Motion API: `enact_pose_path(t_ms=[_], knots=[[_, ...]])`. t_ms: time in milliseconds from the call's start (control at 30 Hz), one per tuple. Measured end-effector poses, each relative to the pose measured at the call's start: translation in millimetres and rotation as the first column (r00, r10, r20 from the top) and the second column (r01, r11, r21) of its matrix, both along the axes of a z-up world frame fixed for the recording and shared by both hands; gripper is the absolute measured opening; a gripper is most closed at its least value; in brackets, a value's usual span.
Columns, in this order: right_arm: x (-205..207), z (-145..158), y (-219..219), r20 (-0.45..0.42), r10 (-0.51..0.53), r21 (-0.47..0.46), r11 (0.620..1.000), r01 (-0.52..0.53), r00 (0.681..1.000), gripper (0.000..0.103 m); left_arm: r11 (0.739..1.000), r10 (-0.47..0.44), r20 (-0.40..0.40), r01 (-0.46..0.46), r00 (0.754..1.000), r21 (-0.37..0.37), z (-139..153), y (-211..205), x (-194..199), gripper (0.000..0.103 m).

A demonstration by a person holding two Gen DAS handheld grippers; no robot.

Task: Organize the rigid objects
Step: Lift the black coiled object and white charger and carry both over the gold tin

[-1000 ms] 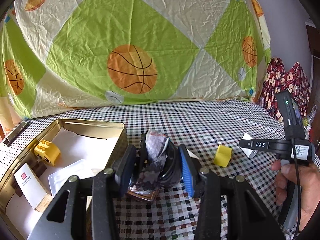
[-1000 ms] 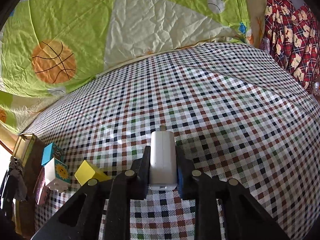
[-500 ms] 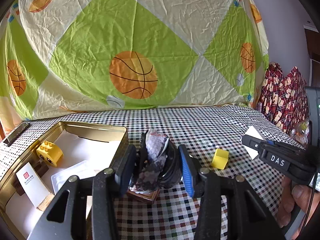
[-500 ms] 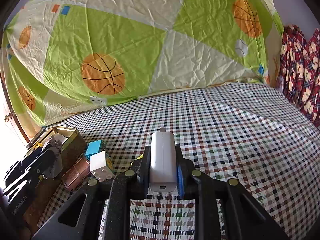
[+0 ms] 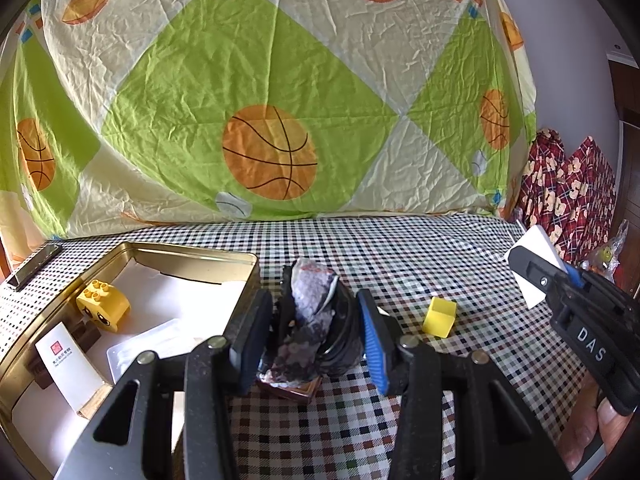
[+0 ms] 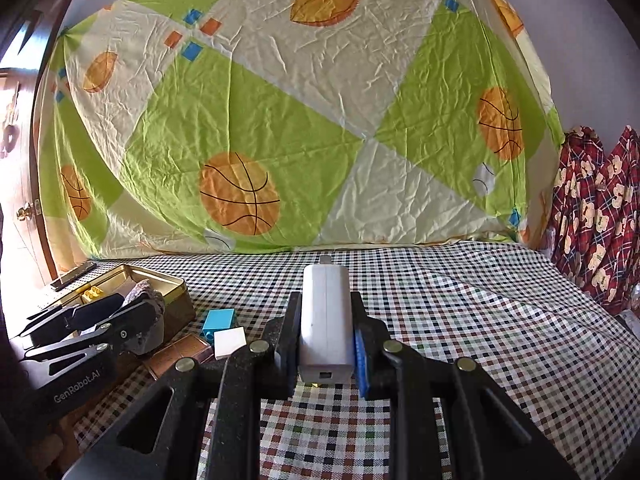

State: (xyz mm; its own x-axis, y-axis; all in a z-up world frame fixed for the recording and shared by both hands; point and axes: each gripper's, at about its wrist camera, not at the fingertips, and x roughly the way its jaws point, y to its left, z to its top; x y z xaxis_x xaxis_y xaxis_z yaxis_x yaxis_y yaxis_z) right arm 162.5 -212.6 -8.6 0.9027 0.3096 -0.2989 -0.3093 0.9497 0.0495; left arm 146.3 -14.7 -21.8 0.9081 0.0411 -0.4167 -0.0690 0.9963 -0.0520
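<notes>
Left gripper (image 5: 316, 336): clamped on a dark crumpled bundle (image 5: 310, 320), held just right of the tin (image 5: 192, 258), above a brown block (image 5: 292, 388) on the cloth (image 5: 400, 264).
Right gripper (image 6: 326, 340): shut on a white charger (image 6: 325, 320), lengthwise between the pads, plug end forward, clear of the cloth.
Charger seen from left: off to the right, raised, well apart from the tin.
Tin: open, gold, at the left; holds a yellow brick (image 5: 103, 306), a white card (image 5: 66, 368) and a clear packet (image 5: 152, 344); bare floor toward the far wall.
Loose items: yellow cube (image 5: 440, 316) right of the left gripper; blue brick (image 6: 218, 320), white brick (image 6: 229, 342) and the brown block between tin and right gripper.
Step in hand: probably carrying the charger across to the tin.
Doing it well: keep the charger high enough to pass over the loose bricks and the tin's near wall; approach from the right, giving way to the left gripper at the rim; aim for the bare patch, lower until nearly resting, then release.
Risk: two grippers crowding the same corner; smooth charger may slip if tilted.
</notes>
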Motion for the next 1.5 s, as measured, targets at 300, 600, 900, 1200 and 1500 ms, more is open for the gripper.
enact_pose_path(t_ms=[300, 600, 900, 1200, 1500], knots=[[-3.7, -0.4, -1.4, -0.004, 0.01, 0.031, 0.999, -0.009, 1.0, 0.023, 1.0, 0.009, 0.04, -0.01, 0.999, 0.019, 2.3, -0.4, -16.7, 0.043], [-10.8, -1.4, 10.4, -0.012, 0.048, 0.008, 0.999, -0.048, 0.999, 0.023, 0.998, 0.047, 0.122, -0.052, 0.991, 0.038, 7.0, 5.9, -45.4, 0.043], [-20.3, -2.8, 23.0, -0.023, 0.09, 0.008, 0.996, -0.09, 0.996, 0.023, 0.996, 0.083, 0.128, -0.08, 0.988, -0.026, 7.6, 26.9, -55.7, 0.043], [-24.5, -3.2, 25.5, -0.024, 0.099, 0.041, 0.994, -0.098, 0.995, 0.023, 0.992, 0.109, 0.133, -0.1, 0.985, -0.077, 6.3, 40.3, -66.2, 0.043], [-37.1, -2.4, 49.9, 0.0, 0.142, 0.014, 0.99, -0.142, 0.99, 0.023, 0.988, 0.135, 0.139, -0.122, 0.981, -0.099, 5.6, 45.9, -70.8, 0.042]])
